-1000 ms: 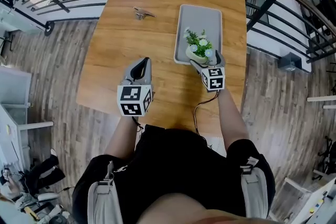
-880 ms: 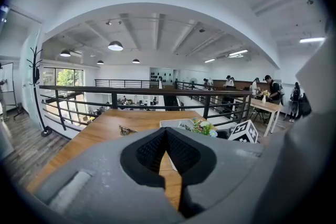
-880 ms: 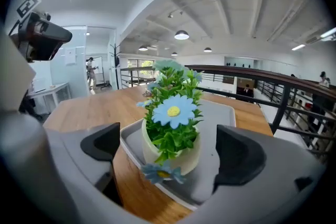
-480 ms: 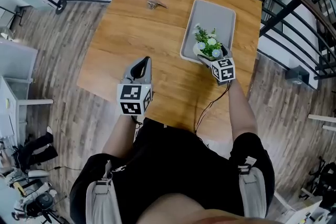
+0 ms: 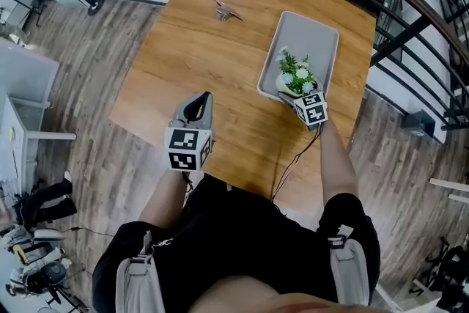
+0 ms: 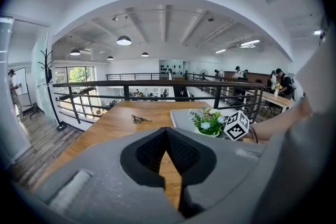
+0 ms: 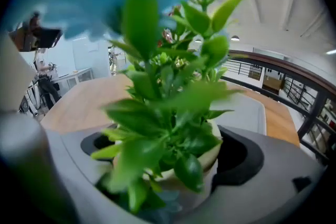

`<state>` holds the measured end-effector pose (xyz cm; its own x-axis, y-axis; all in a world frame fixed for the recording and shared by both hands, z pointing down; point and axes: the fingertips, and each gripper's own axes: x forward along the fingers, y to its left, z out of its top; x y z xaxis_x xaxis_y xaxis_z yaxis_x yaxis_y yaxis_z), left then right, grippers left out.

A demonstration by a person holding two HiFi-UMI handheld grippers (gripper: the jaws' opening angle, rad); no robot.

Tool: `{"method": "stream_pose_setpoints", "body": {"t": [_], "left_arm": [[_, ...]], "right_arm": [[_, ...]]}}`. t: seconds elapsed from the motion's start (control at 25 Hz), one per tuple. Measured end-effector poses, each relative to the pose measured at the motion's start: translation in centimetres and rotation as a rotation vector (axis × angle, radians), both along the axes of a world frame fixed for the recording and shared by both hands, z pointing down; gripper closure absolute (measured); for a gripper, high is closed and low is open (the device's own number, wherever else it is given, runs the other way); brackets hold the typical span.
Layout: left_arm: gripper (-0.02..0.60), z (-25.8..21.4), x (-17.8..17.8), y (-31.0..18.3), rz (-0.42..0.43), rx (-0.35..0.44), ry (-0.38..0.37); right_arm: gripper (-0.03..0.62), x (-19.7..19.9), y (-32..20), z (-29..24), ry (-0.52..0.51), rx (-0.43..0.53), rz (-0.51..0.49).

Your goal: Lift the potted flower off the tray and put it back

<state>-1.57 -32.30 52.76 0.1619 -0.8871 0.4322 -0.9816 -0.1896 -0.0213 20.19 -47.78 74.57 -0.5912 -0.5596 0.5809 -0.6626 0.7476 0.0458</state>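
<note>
The right gripper is gripping the potted flower, its fingers clamped on either side of the cream pot, with green leaves and small white and blue blooms spilling up right in front of its camera. The pot is sitting over the near end of the grey tray, and that tray is lying toward the far right corner of the bench, its long sides running along the right edge. From the head view I cannot tell whether the pot is resting on the tray floor or hanging just above it. The marker cube is riding just behind the pot, and the person's right forearm is reaching out across the near edge of the bench.

Over on the other side, the left gripper is hovering above the near edge, toward the near left corner and well apart from the tray. Its dark fingers are meeting at the tips with nothing between them, only wood grain showing through the narrow wedge behind.

A small metal object is lying on its own near the far edge, left of the tray. A black railing is curving round the far and right sides of the bench.
</note>
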Motion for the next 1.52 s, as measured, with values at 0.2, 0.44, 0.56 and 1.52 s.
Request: {"method": "stream_pose_setpoints", "body": {"t": [0.2, 0.44, 0.56, 1.52], "left_arm": [[0.569, -0.7, -1.0, -0.3, 0.0, 0.001, -0.001], [0.569, -1.4, -1.6, -0.2, 0.031, 0.016, -0.006], [0.569, -2.0, -1.6, -0.3, 0.06, 0.036, 0.004], [0.569, -8.5, 3.7, 3.5, 0.374, 0.202, 0.145]], "right_arm": [[0.062, -0.2, -0.6, 0.4, 0.037, -0.027, 0.05], [0.066, 0.2, -0.4, -2.0, 0.041, 0.016, 0.128], [0.066, 0.5, -0.1, -4.4, 0.022, 0.061, 0.179], [0.066, 3.1, 17.3, -32.2, -0.19, 0.465, 0.775]]}}
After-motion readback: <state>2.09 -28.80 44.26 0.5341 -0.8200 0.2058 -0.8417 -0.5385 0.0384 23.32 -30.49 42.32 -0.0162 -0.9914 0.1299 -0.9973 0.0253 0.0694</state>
